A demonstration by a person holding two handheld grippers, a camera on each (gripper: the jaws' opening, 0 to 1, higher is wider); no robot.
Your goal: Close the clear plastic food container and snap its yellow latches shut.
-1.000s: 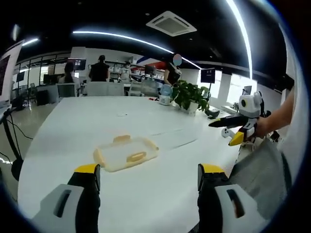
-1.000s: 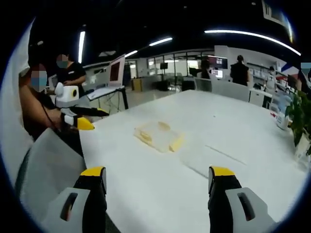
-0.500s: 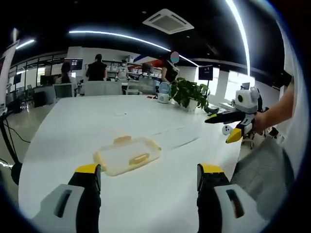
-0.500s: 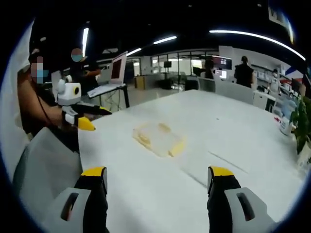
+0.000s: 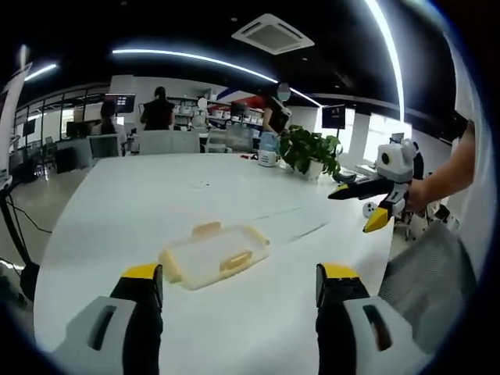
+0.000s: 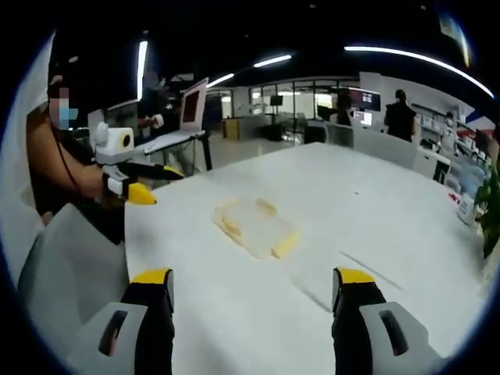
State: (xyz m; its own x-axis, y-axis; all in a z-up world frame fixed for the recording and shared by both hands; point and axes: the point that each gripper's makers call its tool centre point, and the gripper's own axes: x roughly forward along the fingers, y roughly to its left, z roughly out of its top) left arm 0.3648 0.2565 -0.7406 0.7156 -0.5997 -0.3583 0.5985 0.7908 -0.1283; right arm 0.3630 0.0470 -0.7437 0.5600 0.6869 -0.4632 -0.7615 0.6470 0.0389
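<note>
A clear plastic food container point(image 5: 212, 255) with yellow latches lies flat on the white table point(image 5: 156, 203), its lid down on it. It sits just ahead of my left gripper point(image 5: 238, 283), which is open and holds nothing. In the right gripper view the same container point(image 6: 254, 226) lies farther off, in front of my right gripper point(image 6: 250, 287), also open with nothing between its jaws. The right gripper point(image 5: 373, 205) shows at the right of the left gripper view, held in a hand. The left gripper point(image 6: 131, 181) appears at the left of the right gripper view.
A potted plant point(image 5: 308, 152) and a small jug point(image 5: 268, 156) stand at the table's far end. Several people stand behind, by chairs and desks. A laptop on a stand point(image 6: 183, 117) is off the table's left side. My grey sleeve point(image 5: 426, 273) is at the right.
Both views have shifted slightly. The container now looks a little nearer and lower in the left gripper view. Both grippers stay open.
</note>
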